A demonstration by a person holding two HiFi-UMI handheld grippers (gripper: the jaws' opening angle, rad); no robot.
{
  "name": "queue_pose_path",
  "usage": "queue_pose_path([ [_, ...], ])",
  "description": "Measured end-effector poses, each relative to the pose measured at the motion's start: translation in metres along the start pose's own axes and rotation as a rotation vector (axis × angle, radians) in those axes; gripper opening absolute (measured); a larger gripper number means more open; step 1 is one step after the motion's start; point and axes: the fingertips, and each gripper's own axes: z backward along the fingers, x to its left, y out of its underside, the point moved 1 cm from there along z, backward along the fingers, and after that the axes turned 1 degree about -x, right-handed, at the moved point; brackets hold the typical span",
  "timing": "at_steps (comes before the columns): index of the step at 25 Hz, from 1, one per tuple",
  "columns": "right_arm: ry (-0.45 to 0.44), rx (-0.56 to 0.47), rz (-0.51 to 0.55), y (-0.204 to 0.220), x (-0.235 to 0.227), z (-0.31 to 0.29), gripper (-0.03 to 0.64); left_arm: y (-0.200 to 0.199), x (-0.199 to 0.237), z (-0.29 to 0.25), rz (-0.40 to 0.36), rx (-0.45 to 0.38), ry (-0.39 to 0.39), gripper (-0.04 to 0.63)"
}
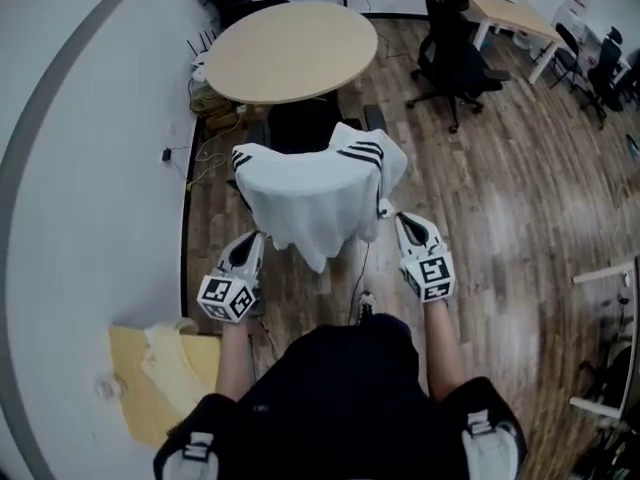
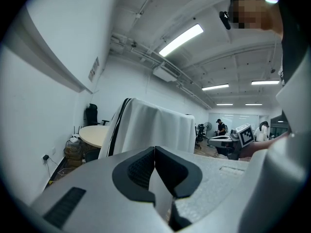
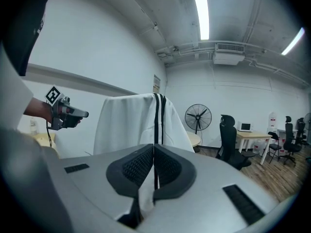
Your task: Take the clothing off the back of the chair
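Observation:
A white garment [image 1: 310, 193] with black stripes hangs over the back of a black chair [image 1: 300, 126], which it mostly hides. My left gripper [image 1: 257, 240] is shut on the garment's lower left edge. My right gripper [image 1: 388, 214] is shut on its right edge. In the left gripper view the jaws [image 2: 155, 152] are together with a strip of white fabric pinched between them, and the garment [image 2: 155, 127] is draped ahead. In the right gripper view the jaws [image 3: 154, 149] pinch white fabric with a black stripe, and the garment [image 3: 131, 125] rises beyond them.
A round wooden table [image 1: 290, 48] stands just behind the chair. A black office chair [image 1: 455, 63] and a desk [image 1: 500, 3] are at the back right. Cardboard [image 1: 160, 368] lies by the curved wall at lower left, and cables [image 1: 200, 148] run along that wall. A standing fan [image 3: 198, 118] is beyond.

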Motion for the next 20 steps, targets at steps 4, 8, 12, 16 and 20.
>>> queue_pose_path([
  [4,-0.035,-0.005,0.003,-0.005,-0.006,-0.012,-0.003,-0.003,0.0,-0.006,0.004,-0.008,-0.024,0.003],
  [8,-0.071,-0.011,0.011,-0.014,-0.013,-0.024,-0.003,-0.007,0.0,-0.009,0.012,-0.016,-0.057,0.003],
  [12,-0.109,-0.033,0.026,-0.026,-0.018,-0.038,-0.003,-0.009,0.006,-0.008,0.022,-0.029,-0.102,0.002],
  [16,-0.158,-0.06,0.04,-0.039,-0.02,-0.049,-0.003,-0.01,0.007,-0.009,0.029,-0.04,-0.143,0.002],
  [20,-0.203,-0.07,0.039,-0.047,-0.022,-0.056,-0.002,-0.008,0.002,-0.01,0.033,-0.049,-0.183,0.002],
])
